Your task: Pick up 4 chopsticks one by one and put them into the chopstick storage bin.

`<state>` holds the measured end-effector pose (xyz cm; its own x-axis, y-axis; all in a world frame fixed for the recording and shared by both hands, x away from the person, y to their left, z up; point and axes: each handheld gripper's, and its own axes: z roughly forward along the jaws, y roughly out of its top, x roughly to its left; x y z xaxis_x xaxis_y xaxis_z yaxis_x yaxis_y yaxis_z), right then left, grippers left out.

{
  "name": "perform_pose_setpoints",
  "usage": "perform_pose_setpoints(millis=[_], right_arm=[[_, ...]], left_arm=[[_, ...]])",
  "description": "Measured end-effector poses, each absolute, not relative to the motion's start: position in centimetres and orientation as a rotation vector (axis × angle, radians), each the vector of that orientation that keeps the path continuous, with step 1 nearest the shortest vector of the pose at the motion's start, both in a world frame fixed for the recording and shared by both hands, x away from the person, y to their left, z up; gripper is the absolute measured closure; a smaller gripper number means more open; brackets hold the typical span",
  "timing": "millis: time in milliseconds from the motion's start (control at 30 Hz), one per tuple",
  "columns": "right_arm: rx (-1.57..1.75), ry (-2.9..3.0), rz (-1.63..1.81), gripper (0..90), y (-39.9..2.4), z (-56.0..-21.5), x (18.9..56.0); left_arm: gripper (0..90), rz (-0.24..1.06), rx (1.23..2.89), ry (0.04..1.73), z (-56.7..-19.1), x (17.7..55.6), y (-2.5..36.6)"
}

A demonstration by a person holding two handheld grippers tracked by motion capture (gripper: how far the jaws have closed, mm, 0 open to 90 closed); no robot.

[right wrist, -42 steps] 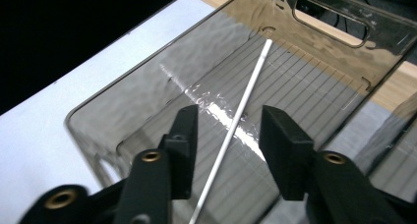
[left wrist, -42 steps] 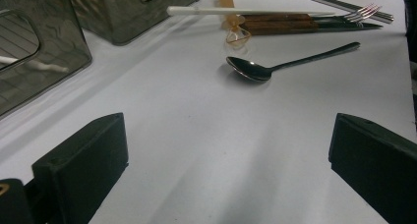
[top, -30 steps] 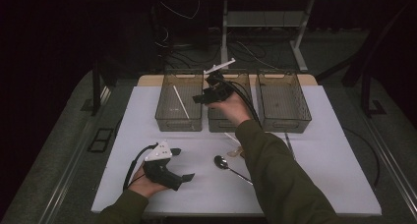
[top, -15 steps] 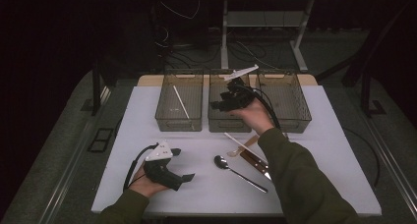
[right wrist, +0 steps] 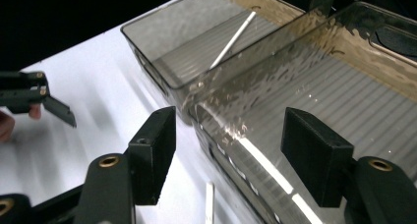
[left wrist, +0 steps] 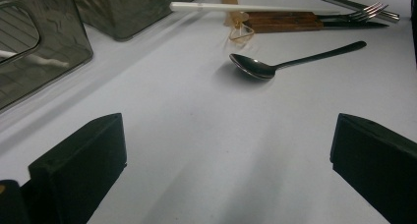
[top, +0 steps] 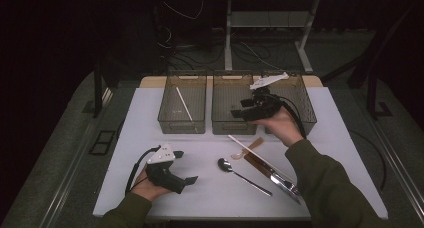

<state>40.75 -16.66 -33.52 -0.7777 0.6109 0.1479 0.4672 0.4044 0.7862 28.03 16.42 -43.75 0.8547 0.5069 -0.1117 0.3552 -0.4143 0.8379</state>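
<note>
in left gripper view: spoon [left wrist: 275,67], fork [left wrist: 366,12] on table.

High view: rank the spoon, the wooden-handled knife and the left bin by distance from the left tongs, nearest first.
From the left tongs, at the table's near left:
1. Spoon, just to their right on the white mat.
2. Wooden-handled knife, farther right, beyond the spoon.
3. Left bin, at the far edge, with a white stick inside.
</note>
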Motion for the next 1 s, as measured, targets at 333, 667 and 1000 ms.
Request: perform_pose_setpoints(millis=[333,667,1000], right_arm=[[0.968,2.515,1.288,43.5,-19.5,-34.7,39.0],[0.99,2.492,1.318,49.9,-22.8,-35.9,37.4],[1.0,2.496,1.309,56.5,-25.5,-37.3,35.4]], left_arm=[[0.0,0.196,2.046,0.63,-43.8,28.0,16.3],[0.0,0.196,2.068,0.621,-43.9,28.1,16.3],[0.0,0.193,2.08,0.626,-44.1,28.2,16.2]])
